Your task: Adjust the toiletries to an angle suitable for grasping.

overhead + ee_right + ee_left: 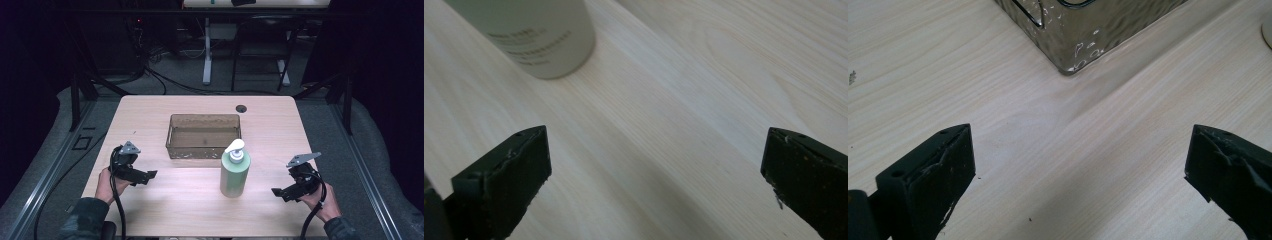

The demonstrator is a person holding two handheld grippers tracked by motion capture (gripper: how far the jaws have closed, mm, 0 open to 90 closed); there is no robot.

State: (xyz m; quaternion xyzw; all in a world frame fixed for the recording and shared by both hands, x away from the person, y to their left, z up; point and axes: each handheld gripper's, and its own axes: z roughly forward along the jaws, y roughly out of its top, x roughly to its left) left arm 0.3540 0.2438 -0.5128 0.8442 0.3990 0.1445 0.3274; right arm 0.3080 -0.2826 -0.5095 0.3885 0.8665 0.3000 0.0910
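Green pump bottle (235,172) upright on the light wood desk (150,115), near its front middle, white pump head on top. Just behind it, close but whether touching cannot be told, a clear brownish tray (203,136) with low walls, nothing seen inside. Left gripper (149,174) held low over the desk at front left, well apart from the bottle, jaws pointing right toward the middle; hand (107,184) wrapped round its grip, cable trailing down off the front edge. Right gripper (278,192) held at front right, near the bottle but not touching, jaws pointing left at it; hand (320,202) behind. In the left gripper view, jaws wide apart with bare wood between them, a corner of the tray (1075,47) ahead at top, a sliver of the bottle base (1267,34) at the top right edge. In the right gripper view, jaws likewise spread wide over bare desk, holding nothing, bottle (534,35) standing ahead at upper left with small print on its side. Small dark round hole (241,108) in the desk behind the tray.
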